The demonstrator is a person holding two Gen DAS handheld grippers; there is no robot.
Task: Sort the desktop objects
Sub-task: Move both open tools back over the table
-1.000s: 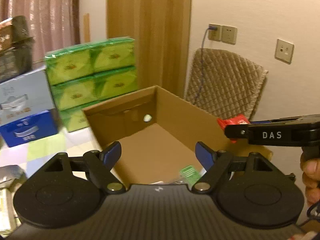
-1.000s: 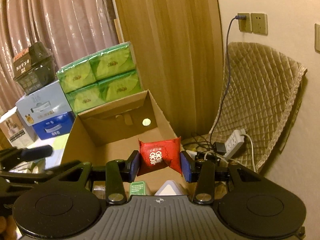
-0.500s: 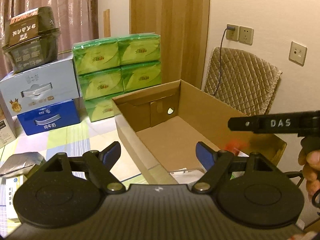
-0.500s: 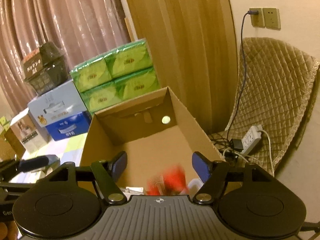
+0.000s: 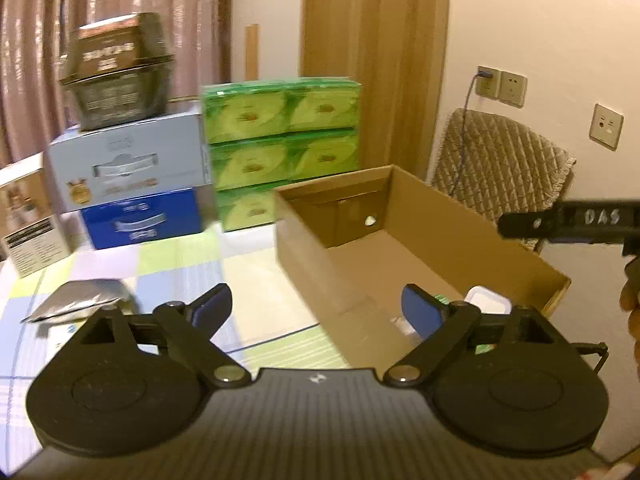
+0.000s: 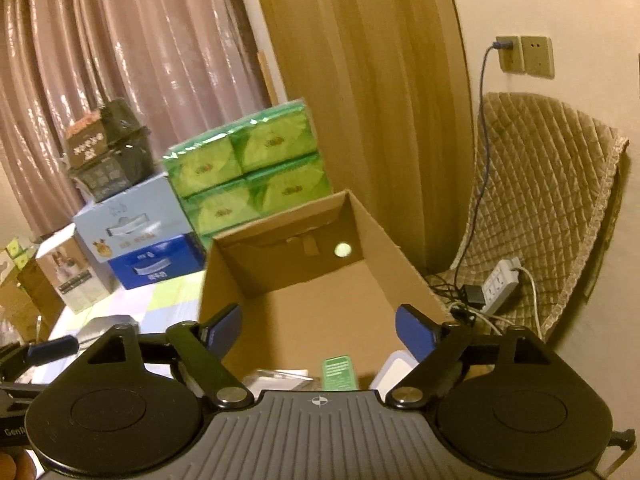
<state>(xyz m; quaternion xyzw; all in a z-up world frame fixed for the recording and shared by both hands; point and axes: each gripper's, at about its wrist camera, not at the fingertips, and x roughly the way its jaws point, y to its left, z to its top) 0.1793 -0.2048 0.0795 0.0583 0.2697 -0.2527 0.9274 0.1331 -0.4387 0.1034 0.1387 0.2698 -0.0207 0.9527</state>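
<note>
Checked tablecloth (image 5: 192, 256) | left gripper (image 5: 316, 308) jaws just widened, empty | right gripper (image 6: 318, 328) jaws just spread, nothing between | cardboard box (image 6: 384, 240) beyond, green packet (image 6: 339, 372) inside | tissue packs (image 5: 280, 136) behind

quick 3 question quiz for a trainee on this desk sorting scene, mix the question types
1. True or false: the right gripper has something clamped between its jaws.
2. Multiple choice: the dark container sits on top of (A) the green tissue packs, (B) the pale blue box, (C) the cardboard box.
3. Short answer: what lies flat on the checked tablecloth, left of the cardboard box, in the left wrist view?

Key
1. False: its jaws have just been opening and nothing is between them.
2. B
3. A silver foil pouch.
</note>
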